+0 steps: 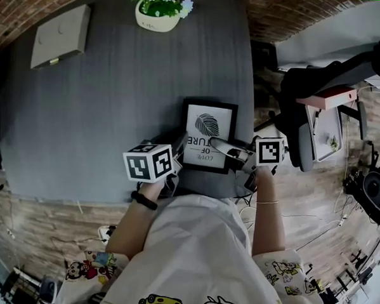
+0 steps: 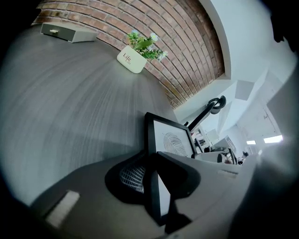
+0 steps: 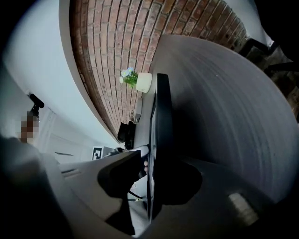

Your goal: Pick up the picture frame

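Note:
The picture frame [image 1: 207,135] is black with a white fingerprint print, and it sits over the near right part of the grey table [image 1: 103,112]. My left gripper [image 1: 176,164] grips its near left edge. In the left gripper view the frame [image 2: 170,139] runs edge-on between the jaws of the left gripper [image 2: 156,186], which are shut on it. My right gripper [image 1: 227,148] reaches in from the right over the frame's lower right corner. In the right gripper view the frame [image 3: 161,116] stands edge-on, clamped in the right gripper [image 3: 152,179]. I cannot tell whether the frame is off the table.
A white pot with flowers [image 1: 158,10] stands at the table's far edge. A flat grey box [image 1: 59,36] lies at the far left. An office chair [image 1: 319,104] is right of the table, over a wooden floor with cables. A brick wall is behind.

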{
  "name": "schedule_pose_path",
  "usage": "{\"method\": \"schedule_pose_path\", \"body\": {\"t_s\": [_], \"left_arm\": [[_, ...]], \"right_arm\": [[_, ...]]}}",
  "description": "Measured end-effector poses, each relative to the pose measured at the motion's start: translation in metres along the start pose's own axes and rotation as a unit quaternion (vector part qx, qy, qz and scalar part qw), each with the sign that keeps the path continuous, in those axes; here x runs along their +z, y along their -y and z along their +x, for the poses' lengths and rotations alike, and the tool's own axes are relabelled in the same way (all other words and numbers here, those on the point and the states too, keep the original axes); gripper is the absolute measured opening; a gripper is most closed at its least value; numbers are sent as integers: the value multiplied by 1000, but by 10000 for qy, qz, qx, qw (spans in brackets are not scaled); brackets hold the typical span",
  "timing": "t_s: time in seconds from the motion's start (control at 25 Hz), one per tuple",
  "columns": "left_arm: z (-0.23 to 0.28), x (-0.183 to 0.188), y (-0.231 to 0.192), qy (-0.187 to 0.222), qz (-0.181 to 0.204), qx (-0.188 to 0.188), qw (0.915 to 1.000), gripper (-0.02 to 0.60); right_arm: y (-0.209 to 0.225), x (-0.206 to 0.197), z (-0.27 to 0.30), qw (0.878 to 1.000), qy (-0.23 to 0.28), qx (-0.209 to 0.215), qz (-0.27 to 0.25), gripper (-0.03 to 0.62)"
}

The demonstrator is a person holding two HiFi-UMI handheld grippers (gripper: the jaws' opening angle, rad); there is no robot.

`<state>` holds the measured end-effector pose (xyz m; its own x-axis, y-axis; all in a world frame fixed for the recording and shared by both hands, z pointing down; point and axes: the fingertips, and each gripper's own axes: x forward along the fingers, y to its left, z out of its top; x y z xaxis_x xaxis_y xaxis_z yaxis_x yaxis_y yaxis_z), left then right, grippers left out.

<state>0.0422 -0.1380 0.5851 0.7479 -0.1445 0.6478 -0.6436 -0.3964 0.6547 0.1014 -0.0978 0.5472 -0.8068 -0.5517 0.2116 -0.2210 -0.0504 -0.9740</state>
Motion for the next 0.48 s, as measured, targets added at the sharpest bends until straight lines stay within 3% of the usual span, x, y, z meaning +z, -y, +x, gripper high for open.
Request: {"method": "schedule_pose_path", "body": {"t_s": [0.32,0.48], "left_arm": [[2,-2,1,-69,-123,-113,9998,86],[3,-2,0,-63,-178,-157,9997,89]], "right_arm": [[6,1,5,9997,100,-210,24,31],[11,0,2,9993,133,-355,49,25]]}}
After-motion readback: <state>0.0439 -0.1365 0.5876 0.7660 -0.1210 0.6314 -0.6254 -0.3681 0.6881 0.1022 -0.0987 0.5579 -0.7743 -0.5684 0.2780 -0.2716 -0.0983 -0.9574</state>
